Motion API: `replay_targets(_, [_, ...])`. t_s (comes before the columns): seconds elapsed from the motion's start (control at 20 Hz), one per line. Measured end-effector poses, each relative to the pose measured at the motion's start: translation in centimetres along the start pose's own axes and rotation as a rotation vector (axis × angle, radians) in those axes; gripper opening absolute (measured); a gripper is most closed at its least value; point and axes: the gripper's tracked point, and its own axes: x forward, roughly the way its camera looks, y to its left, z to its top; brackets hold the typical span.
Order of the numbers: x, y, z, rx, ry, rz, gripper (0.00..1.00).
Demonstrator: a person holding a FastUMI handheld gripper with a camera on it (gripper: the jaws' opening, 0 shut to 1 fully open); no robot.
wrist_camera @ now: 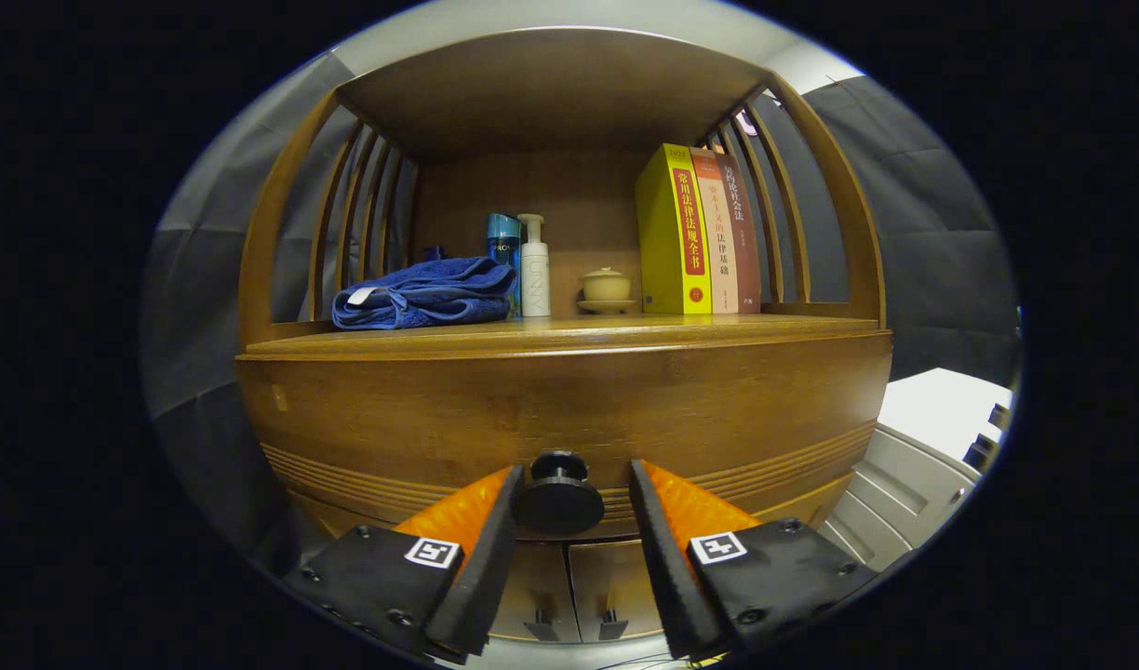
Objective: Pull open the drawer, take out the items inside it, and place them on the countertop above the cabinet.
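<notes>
Nearest the camera, the jaws [569, 507] stand apart, their two black pads with orange backs reaching forward, each carrying a small square black-and-white marker on its black mount. Between them sits the drawer's round black knob [559, 498]; the left pad lies just beside or touching the knob's rim at 9 o'clock, I cannot tell which, while the right pad stands apart from it at 3 o'clock, with a gap showing. Nothing is clamped.

The knob is fixed to the drawer front [560, 419], a wide brown wooden panel with grooved lines along its lower edge. The drawer looks closed, its front flush under the table [569, 337], the wooden countertop of the cabinet. Below the knob, at 6 o'clock, are two small cabinet doors [569, 582] with dark handles.

On the table, from 10 o'clock to 1 o'clock of the knob: a folded blue towel [425, 293] with a white tag, a blue bottle [503, 244] just behind it, a white pump bottle [534, 270] with grey lettering too small to read, a small cream lidded cup [606, 285] on a saucer, and three upright books [700, 233] touching one another, yellow, cream and brown, their spines printed in Chinese characters. A curved wooden frame with slats arches over them.

Grey cloth walls surround the cabinet, and a white unit [914, 465] stands at 3 o'clock.
</notes>
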Motion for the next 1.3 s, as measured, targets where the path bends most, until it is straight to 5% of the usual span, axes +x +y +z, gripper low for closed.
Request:
replay_targets(0.2, [0.0, 0.2, -0.1, -0.01, -0.005, -0.015, 0.49])
replay_targets(1.3, [-9.2, 0.2, -1.5, 0.008, 0.069, -0.008, 0.43])
